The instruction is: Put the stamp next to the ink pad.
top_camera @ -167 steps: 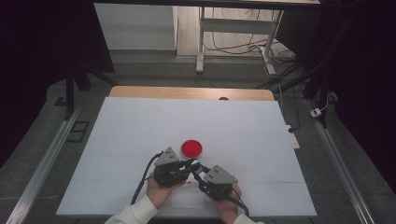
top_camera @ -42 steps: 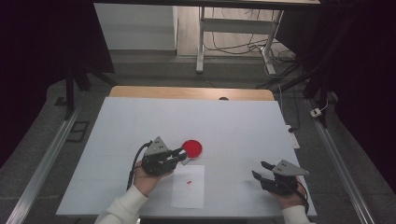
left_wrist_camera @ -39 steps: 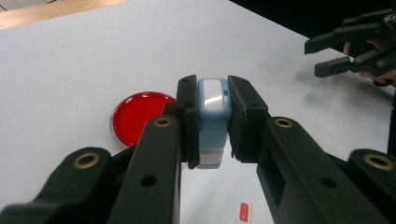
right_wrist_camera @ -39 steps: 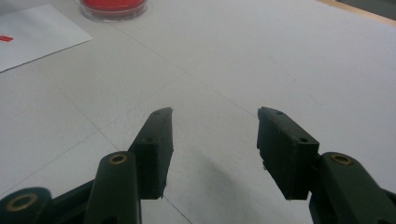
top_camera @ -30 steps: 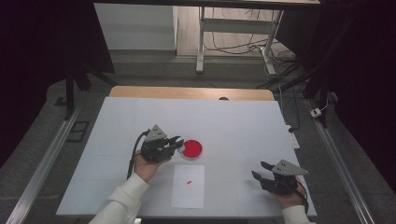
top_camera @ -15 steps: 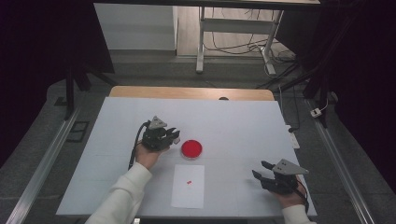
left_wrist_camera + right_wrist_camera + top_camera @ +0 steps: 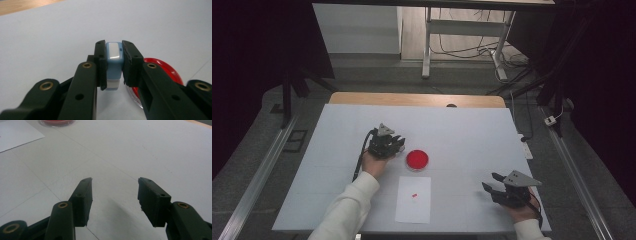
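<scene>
Surface: white table [image 7: 462,130], wooden strip along its far edge.
Stamp: small blue-and-white block [image 7: 114,65], clamped between the left gripper [image 7: 113,63] jaws, just left of the red ink pad [image 7: 417,159].
Paper: white sheet [image 7: 413,199] with a small red mark, near the pad.
Right gripper [image 7: 114,195]: jaws apart, nothing between them, at the table's near right.

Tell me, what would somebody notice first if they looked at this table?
Probably the bright red round dish in the middle of the white table, the one strong colour there. Just left of it, the left tool pinches a small light-blue and white block. Nearer the person lies a white paper sheet with a tiny red mark, and the right tool waits open at the right.
</scene>
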